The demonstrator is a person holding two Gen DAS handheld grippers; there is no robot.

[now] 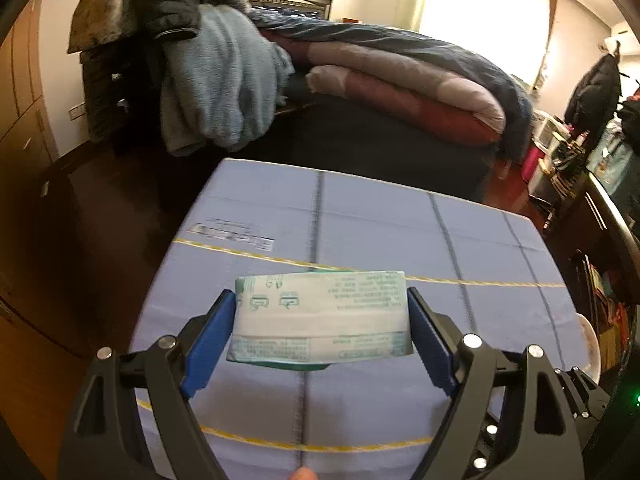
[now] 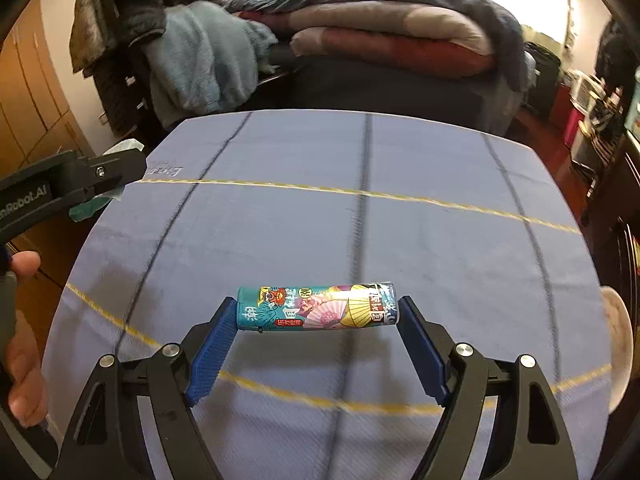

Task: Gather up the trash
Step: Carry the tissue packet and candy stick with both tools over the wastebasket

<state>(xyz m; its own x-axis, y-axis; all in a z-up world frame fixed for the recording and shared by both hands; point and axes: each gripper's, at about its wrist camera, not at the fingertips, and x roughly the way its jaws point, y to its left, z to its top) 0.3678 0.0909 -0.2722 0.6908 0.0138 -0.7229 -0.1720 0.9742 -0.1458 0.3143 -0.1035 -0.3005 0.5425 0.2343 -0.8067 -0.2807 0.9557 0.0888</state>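
My left gripper (image 1: 320, 312) is shut on a flattened white and green carton (image 1: 320, 320), held crosswise between the blue pads above the blue cloth-covered table (image 1: 360, 220). My right gripper (image 2: 316, 312) is shut on a colourful teal can (image 2: 316, 307), held by its two ends above the same table (image 2: 320, 220). In the right wrist view the left gripper (image 2: 116, 176) shows at the far left over the table's left edge, with the carton (image 2: 124, 148) partly hidden behind it.
A bed with folded quilts (image 1: 400, 80) stands behind the table. Clothes and a blue towel (image 1: 216, 76) hang at the back left. Cluttered shelves (image 1: 580, 152) are at the right. A pale round plate (image 2: 618, 344) lies at the table's right edge.
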